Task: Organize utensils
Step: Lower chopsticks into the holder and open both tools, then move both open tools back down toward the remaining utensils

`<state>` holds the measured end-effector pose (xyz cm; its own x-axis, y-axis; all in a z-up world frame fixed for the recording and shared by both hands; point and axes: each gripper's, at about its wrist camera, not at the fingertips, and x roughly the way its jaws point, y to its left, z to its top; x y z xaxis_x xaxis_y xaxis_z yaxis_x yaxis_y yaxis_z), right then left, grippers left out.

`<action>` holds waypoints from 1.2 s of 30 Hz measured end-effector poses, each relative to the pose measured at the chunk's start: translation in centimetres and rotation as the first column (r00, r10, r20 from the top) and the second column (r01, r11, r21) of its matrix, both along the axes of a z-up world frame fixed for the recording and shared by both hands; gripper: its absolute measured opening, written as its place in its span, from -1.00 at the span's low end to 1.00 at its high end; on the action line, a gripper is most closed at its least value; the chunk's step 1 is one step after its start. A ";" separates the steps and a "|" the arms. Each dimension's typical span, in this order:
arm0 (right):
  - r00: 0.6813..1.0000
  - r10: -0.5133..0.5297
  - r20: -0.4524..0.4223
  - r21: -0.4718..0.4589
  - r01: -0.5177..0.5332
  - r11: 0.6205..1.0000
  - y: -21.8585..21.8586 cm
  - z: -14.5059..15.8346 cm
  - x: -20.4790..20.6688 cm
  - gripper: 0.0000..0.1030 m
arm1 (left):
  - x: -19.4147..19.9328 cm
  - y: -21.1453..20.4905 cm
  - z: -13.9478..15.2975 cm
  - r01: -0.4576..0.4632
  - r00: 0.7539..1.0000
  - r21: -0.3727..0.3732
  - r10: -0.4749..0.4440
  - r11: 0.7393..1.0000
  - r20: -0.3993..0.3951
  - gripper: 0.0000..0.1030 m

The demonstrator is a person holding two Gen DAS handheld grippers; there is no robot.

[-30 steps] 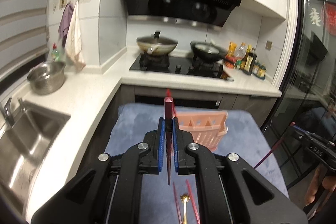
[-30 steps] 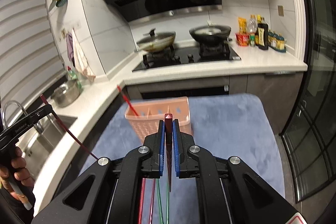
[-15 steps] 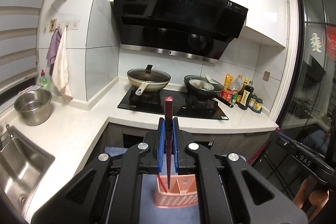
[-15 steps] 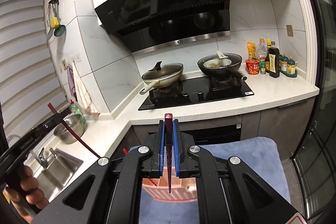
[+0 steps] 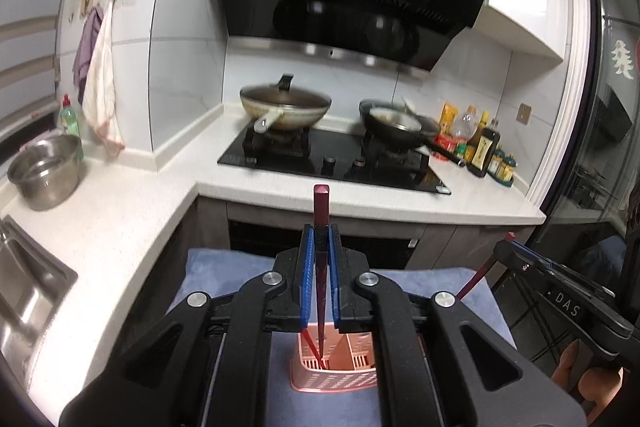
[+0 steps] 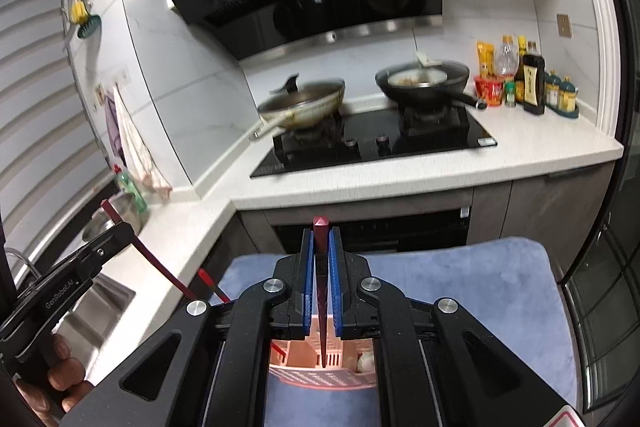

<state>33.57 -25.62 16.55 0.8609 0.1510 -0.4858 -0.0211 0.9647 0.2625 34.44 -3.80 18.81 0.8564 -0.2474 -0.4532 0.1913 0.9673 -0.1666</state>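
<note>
Our left gripper (image 5: 321, 247) and right gripper (image 6: 321, 251) each clench a dark red chopstick (image 5: 321, 267) above the pink slotted plastic basket (image 5: 334, 377). The basket sits on a blue-grey mat (image 6: 460, 275), where the black gripper arms hide most of it from us.

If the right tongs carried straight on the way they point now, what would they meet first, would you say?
Probably the pink utensil basket on the blue mat: the dark red chopstick clamped in the right tongs points into it, though depth is unclear.

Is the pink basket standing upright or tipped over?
Upright: the pink basket stands on the blue mat, its open compartments facing up.
</note>
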 end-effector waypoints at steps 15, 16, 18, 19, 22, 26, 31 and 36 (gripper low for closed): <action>0.995 0.012 -0.103 -0.025 -0.015 1.000 0.2 -4.6 1.4 -0.85 | 1.9 -0.2 -4.3 -0.019 0.994 0.001 0.019 1.000 -0.107 -0.86; 0.995 0.011 -0.099 -0.028 -0.014 1.000 0.3 -4.6 1.3 -0.80 | 1.8 -0.1 -4.3 -0.025 0.994 -0.003 0.024 1.000 -0.104 -0.85; 0.996 0.005 -0.094 -0.038 -0.009 0.999 0.3 -4.5 1.1 -0.70 | 1.6 -0.2 -4.3 -0.034 0.995 0.004 0.034 0.999 -0.098 -0.74; 0.996 0.003 -0.088 -0.039 -0.006 0.999 0.3 -4.3 1.0 -0.64 | 1.4 -0.2 -4.2 -0.041 0.995 0.011 0.041 0.999 -0.093 -0.52; 0.997 -0.003 -0.071 -0.045 0.000 0.999 0.2 -3.8 0.3 -0.49 | 0.8 -0.2 -3.8 -0.055 0.996 0.023 0.057 0.998 -0.072 -0.28; 0.999 -0.007 -0.053 -0.045 0.004 0.999 0.0 -3.3 -0.7 -0.36 | 0.1 -0.5 -3.5 -0.057 0.996 0.042 0.059 0.998 -0.065 -0.22; 0.999 -0.001 -0.035 -0.067 -0.001 0.998 0.4 -2.6 -2.5 -0.30 | -1.2 -0.6 -3.0 -0.064 0.996 0.056 0.067 0.996 -0.056 -0.04; 0.999 0.009 -0.030 -0.065 -0.011 0.998 0.7 -2.5 -5.1 -0.27 | -2.8 -0.5 -2.8 -0.065 0.996 0.071 0.069 0.995 -0.055 -0.04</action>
<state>28.51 -24.94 14.10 0.8444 0.1269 -0.5205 -0.0242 0.9796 0.1996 31.60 -4.32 15.99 0.8422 -0.1569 -0.5159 0.1181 0.9872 -0.1073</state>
